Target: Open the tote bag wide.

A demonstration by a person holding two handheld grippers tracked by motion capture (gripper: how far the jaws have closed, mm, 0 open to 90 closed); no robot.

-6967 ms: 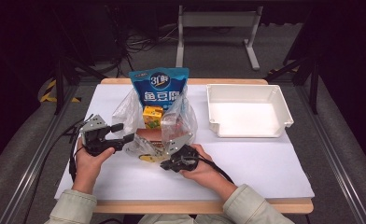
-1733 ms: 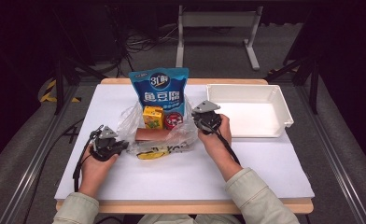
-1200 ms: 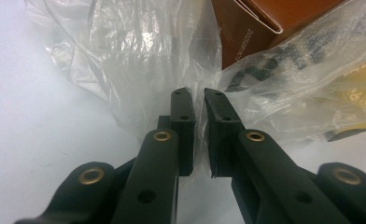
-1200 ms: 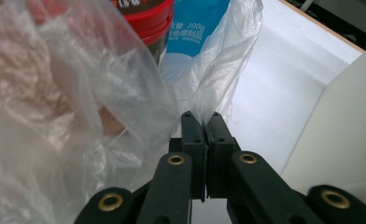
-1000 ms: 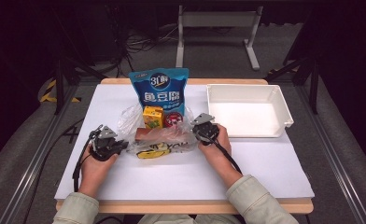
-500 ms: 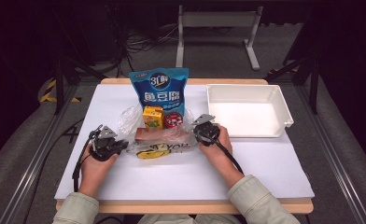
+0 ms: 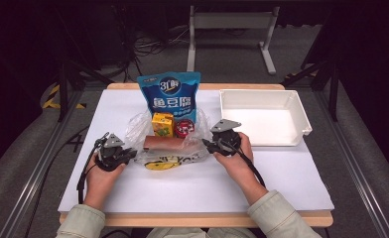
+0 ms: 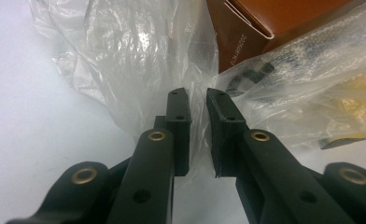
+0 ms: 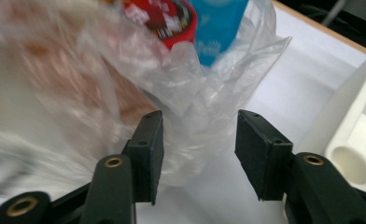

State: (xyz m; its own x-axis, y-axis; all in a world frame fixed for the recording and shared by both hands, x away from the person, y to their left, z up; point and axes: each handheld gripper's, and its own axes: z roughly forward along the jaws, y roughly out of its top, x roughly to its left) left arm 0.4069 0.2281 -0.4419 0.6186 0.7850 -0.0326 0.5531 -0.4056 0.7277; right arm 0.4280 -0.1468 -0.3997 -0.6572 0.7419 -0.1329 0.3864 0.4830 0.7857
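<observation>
The clear plastic bag (image 7: 167, 144) of groceries lies mid-table with its long axis running left to right, one gripper at each end. The left gripper (image 8: 197, 114) has its jaws drawn narrow on a fold of the bag's left edge. The right gripper (image 9: 197, 140) has just been opening: the right-end film sits loose between half-spread jaws, unpinched.

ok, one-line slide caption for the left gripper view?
Left gripper pinching a fold of clear crinkled plastic bag beside a brown cardboard box.
</observation>
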